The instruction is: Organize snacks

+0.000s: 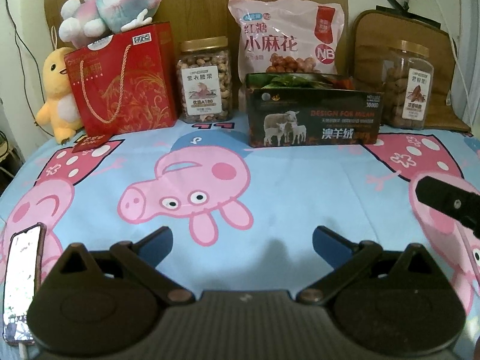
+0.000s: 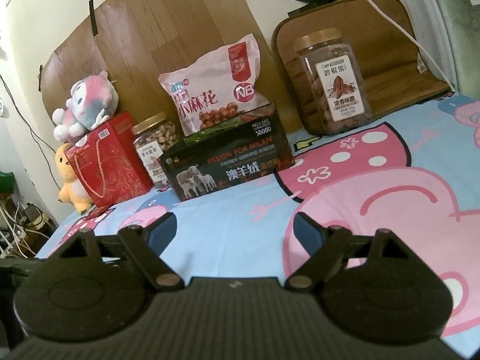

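1. Snacks line the back of the cartoon-pig bedsheet [image 1: 270, 198]: cashew jar [image 1: 205, 79], pink twisted-dough snack bag [image 1: 286, 34], pecan jar [image 2: 331, 85].
2. A dark open box [image 1: 312, 117] stands in front of the pink bag.
3. Red gift bag [image 1: 123, 81] stands left, a plush toy [image 1: 111, 3] on top.
4. Left gripper [image 1: 242, 244] and right gripper [image 2: 234, 229] both spread wide, empty, above the sheet.

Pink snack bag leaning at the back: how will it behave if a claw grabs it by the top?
The pink snack bag looks like soft plastic film, so it will probably sag and crinkle rather than stay stiff. It seems puffy and full, likely light for its size. It leans behind the black box, so a push may tip or slide it.
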`<state>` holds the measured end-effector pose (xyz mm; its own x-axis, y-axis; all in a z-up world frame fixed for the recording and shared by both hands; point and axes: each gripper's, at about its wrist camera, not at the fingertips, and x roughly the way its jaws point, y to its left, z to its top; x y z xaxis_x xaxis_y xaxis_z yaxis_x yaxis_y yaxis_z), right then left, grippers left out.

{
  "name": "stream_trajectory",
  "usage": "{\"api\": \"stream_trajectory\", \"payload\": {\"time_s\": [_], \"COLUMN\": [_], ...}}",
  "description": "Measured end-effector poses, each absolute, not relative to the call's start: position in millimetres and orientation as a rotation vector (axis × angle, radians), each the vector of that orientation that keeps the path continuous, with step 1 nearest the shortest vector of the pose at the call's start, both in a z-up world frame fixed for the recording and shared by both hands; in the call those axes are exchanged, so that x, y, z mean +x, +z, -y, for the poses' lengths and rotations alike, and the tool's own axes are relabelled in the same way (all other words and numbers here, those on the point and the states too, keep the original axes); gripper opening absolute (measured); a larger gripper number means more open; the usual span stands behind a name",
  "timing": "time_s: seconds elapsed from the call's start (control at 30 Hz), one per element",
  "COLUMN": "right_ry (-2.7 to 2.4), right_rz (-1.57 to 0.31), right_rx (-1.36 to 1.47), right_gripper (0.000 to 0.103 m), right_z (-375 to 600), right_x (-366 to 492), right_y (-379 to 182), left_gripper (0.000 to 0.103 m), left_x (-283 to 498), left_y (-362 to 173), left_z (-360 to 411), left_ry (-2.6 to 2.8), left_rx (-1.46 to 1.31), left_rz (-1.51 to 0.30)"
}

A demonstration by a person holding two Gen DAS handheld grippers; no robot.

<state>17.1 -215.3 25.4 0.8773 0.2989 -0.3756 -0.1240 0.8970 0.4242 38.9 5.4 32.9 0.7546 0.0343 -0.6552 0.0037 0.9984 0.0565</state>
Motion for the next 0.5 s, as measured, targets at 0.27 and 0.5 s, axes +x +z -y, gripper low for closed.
{"api": "stream_trajectory", "payload": {"time_s": [0.27, 0.5], "right_ry": [0.228, 0.223], "right_rz": [-0.447, -0.437], "right_rx": [0.404, 0.405], "right_gripper": [0.087, 0.087], "right_z": [215.8, 214.7], "right_x": [16.9, 14.2], "right_y": [26.0, 29.2], "left_gripper": [0.103, 0.103], "left_x": [37.2, 35.8], "left_y": [34.3, 36.0], "left_z": [-7.7, -9.4], "left_ry": [0.005, 0.015], "left_rx": [0.053, 0.048], "left_rz": [-0.707, -0.693]}}
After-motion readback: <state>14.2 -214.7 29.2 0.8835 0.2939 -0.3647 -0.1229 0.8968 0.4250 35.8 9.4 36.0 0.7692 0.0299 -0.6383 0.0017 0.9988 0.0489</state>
